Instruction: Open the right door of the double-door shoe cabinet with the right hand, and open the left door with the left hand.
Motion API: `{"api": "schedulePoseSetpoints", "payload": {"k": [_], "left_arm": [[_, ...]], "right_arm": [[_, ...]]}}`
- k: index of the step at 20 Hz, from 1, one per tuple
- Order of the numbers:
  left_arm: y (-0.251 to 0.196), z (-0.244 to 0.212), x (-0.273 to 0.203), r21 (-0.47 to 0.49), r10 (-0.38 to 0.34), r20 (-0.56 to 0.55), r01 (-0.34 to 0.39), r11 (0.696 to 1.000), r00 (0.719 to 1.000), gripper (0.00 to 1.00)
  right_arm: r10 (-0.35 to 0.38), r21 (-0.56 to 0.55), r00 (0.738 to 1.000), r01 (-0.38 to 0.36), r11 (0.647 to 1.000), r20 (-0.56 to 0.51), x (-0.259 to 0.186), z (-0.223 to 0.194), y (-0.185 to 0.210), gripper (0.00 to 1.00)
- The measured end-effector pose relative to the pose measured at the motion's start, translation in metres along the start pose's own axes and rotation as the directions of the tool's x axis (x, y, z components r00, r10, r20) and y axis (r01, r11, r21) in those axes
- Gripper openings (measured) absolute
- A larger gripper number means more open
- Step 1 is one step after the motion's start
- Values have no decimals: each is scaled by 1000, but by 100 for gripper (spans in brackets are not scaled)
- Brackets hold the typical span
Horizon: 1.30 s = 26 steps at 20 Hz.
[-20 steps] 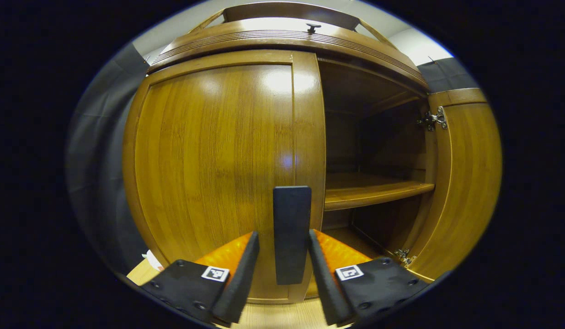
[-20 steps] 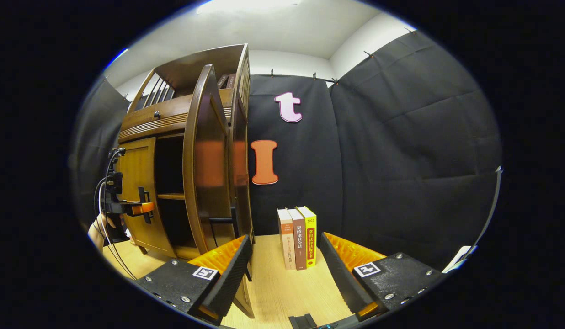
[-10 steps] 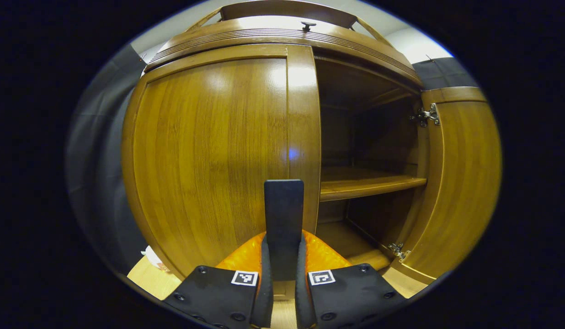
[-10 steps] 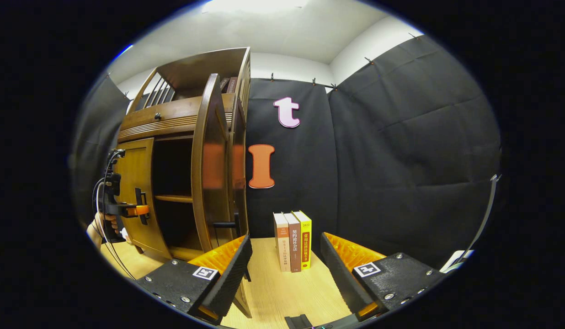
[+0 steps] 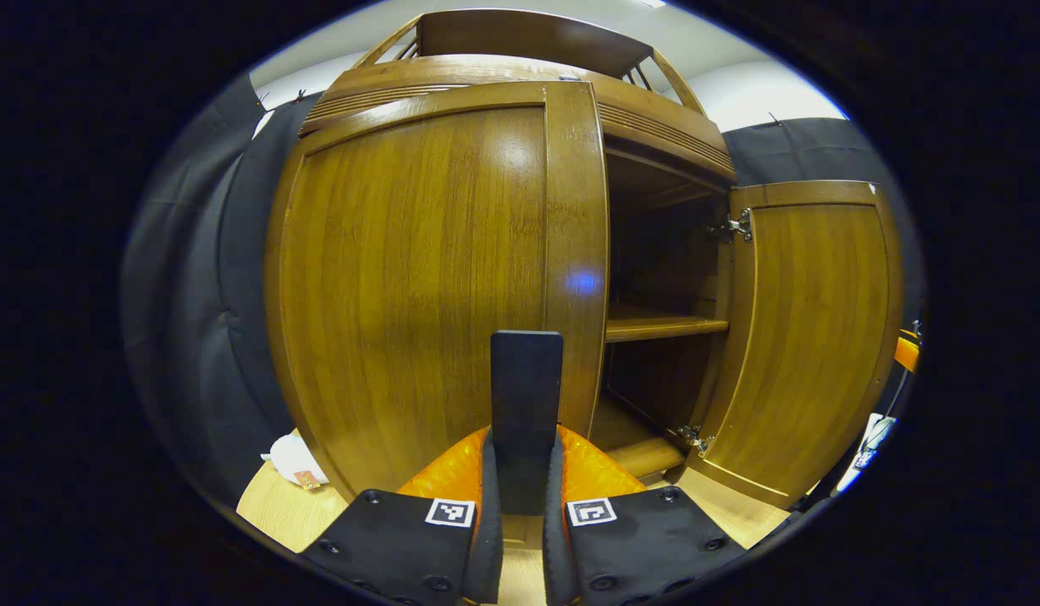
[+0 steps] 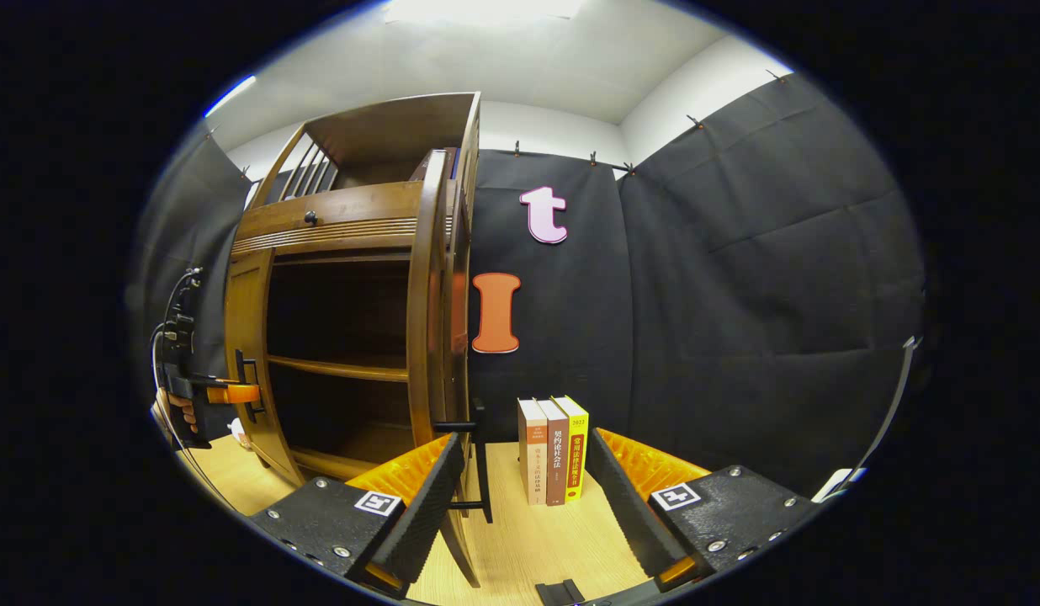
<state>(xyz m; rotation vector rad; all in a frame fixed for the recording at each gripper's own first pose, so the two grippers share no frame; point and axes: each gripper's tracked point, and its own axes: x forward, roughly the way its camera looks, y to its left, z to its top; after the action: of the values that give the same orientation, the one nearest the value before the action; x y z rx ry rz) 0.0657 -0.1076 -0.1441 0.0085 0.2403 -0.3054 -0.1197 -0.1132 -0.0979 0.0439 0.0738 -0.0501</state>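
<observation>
In the left gripper view, my left gripper [image 5: 526, 471] is shut on the black vertical handle [image 5: 526, 396] of the cabinet's left door [image 5: 411, 278], which stands swung a little out from the frame. The right door [image 5: 810, 337] hangs wide open, baring a dark interior with a shelf [image 5: 665, 325]. In the right gripper view, my right gripper [image 6: 520, 513] is open and holds nothing. It sits just off the edge-on right door [image 6: 432, 337], near that door's black handle [image 6: 480, 459]. Far left there, the left gripper [image 6: 213, 393] grips the left door's handle [image 6: 249, 387].
Three upright books [image 6: 554, 450] stand on the wooden tabletop [image 6: 528, 547] right of the cabinet, between my right fingers. A small white object [image 5: 294, 460] lies on the table left of the cabinet. Black cloth walls close in behind and to both sides.
My left gripper shut on the left door's handle, and the door has swung outward a little. The right gripper stayed open and drew slightly back from the open right door.
</observation>
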Motion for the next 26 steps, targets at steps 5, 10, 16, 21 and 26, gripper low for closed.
{"api": "schedulePoseSetpoints", "payload": {"k": [5,10,16,21,26], "left_arm": [[12,-4,-38,13,-7,7,7,1000,1000,26],[30,-4,-69,2,-6,9,6,1000,1000,26],[49,-6,-98,14,13,17,-13,1000,1000,26],[66,-6,-116,5,43,26,-44,999,999,26],[76,-9,-121,-5,108,35,-108,994,994,25]], "right_arm": [[4,-9,1000,-3,1000,27,-12,14,9,92],[7,-10,999,-7,1000,38,-17,19,13,87],[10,-5,1000,-10,1000,26,-18,10,11,93],[4,13,1000,-4,1000,24,-18,7,5,93],[-9,16,1000,8,1000,27,-22,7,-2,93]]}}
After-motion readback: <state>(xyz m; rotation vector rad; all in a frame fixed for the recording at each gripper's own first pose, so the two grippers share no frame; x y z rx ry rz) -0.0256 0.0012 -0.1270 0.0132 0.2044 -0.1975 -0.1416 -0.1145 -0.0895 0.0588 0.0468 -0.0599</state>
